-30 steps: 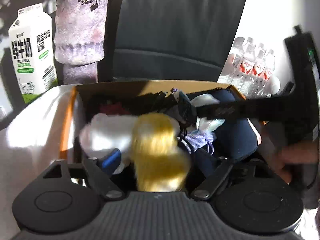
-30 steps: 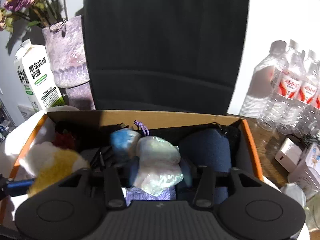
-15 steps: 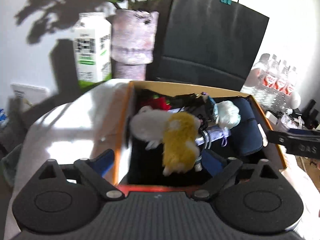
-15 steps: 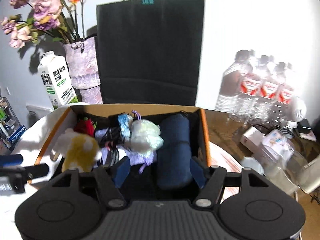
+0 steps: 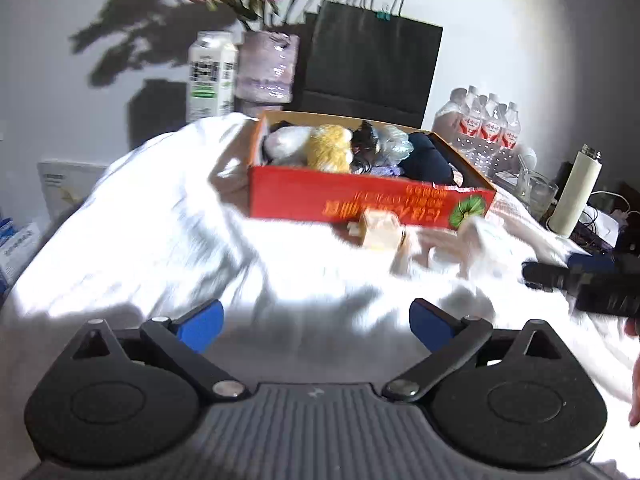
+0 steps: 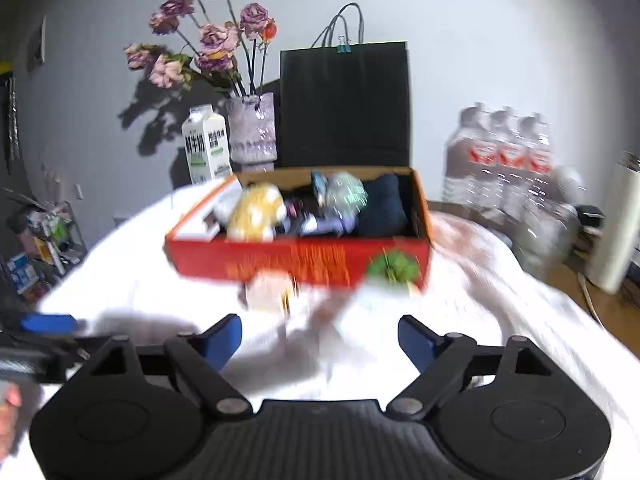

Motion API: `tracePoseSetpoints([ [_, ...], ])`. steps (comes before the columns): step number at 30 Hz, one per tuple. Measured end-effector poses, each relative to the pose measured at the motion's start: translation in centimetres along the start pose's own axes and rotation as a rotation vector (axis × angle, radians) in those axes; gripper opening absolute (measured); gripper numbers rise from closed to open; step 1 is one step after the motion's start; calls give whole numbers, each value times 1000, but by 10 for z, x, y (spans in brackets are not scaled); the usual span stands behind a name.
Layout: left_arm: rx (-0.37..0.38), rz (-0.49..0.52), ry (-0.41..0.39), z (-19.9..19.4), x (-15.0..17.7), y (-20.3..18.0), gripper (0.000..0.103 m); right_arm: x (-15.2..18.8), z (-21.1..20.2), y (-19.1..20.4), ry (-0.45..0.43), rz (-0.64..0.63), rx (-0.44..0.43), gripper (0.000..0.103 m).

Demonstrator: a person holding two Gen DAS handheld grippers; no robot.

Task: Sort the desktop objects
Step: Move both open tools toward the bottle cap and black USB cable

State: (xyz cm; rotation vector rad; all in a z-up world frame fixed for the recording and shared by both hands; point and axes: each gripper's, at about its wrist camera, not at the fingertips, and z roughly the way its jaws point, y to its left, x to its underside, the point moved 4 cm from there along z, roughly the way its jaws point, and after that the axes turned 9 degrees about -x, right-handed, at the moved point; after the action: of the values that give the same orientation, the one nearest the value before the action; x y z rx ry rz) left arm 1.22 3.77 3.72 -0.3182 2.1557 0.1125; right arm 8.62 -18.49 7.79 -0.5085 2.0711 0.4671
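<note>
The left gripper (image 5: 316, 322), jaws just opened wide and empty, hangs over white cloth (image 5: 160, 248); far ahead sits the red box (image 5: 360, 200) holding a yellow plush toy (image 5: 328, 152).

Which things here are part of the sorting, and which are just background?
Job: red box, yellow plush and navy pouch inside it, small tan item on the white cloth.

Background: black bag, vase, milk carton, water bottles.
</note>
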Motion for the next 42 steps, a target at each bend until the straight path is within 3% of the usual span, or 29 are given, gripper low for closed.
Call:
tracePoseSetpoints([
  [4, -85, -1, -45, -28, 40, -1, 102, 53, -25, 22, -1, -44, 113, 84],
  [10, -77, 52, -93, -55, 66, -6, 102, 99, -57, 39, -45, -27, 115, 84],
  [17, -36, 92, -44, -48, 83, -24, 102, 130, -60, 33, -22, 7, 151, 84],
  [30, -50, 100, 34, -28, 75, -37, 102, 119, -64, 24, -35, 28, 125, 84],
  [42, -14, 167, -5, 12, 24, -87, 100, 67, -36, -15, -74, 25, 83, 84],
])
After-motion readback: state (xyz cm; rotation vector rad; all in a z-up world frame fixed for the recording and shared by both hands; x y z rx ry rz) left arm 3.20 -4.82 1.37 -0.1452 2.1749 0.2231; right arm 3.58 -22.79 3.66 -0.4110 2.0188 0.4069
